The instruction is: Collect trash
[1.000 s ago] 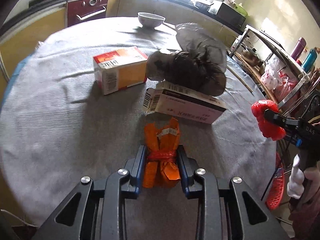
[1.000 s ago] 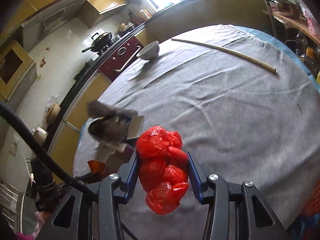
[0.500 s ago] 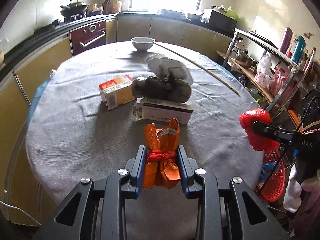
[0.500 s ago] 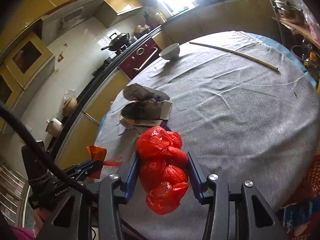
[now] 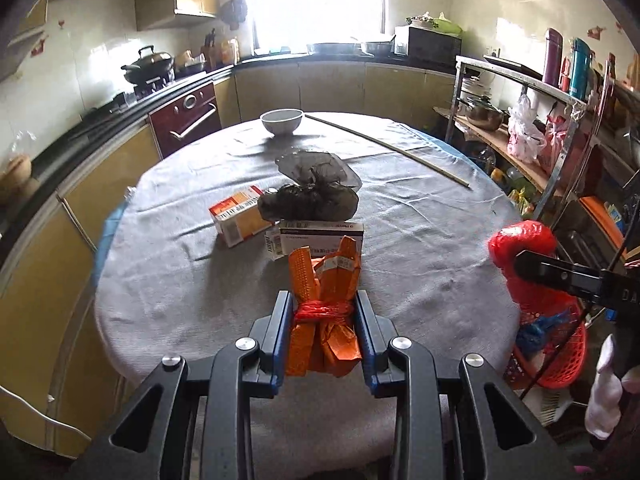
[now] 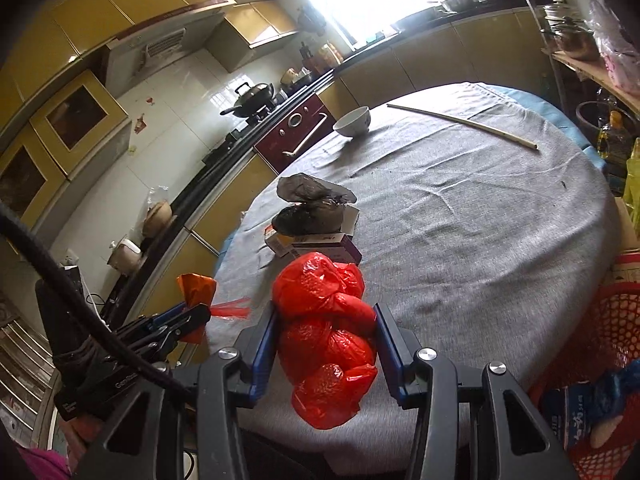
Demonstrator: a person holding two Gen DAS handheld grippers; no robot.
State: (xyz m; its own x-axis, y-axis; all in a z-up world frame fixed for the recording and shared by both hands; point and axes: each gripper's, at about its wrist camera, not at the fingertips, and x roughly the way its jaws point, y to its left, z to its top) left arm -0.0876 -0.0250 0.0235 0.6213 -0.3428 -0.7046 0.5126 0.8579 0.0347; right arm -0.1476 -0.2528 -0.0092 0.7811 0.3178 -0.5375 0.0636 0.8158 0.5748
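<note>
My left gripper (image 5: pixel 323 312) is shut on an orange wrapper bundle (image 5: pixel 324 300) tied with red string, held above the near edge of the round grey table (image 5: pixel 420 232). My right gripper (image 6: pixel 325 322) is shut on a knotted red plastic bag (image 6: pixel 326 336), held above the table's near right edge; that bag also shows in the left wrist view (image 5: pixel 524 252). On the table lie a dark plastic bag (image 5: pixel 310 196), an orange-and-white box (image 5: pixel 240 220) and a long white box (image 5: pixel 320 234). A red mesh basket (image 6: pixel 608 364) with some trash stands below the table's right side.
A white bowl (image 5: pixel 281 121) and a long thin stick (image 5: pixel 384 148) lie at the table's far side. Kitchen counters with a stove and oven (image 5: pixel 186 114) run behind. A metal shelf rack (image 5: pixel 528 120) with pots and bags stands at the right.
Both grippers have pulled back and risen from the table with their loads still held. The table objects look farther away and the red basket has come into view.
</note>
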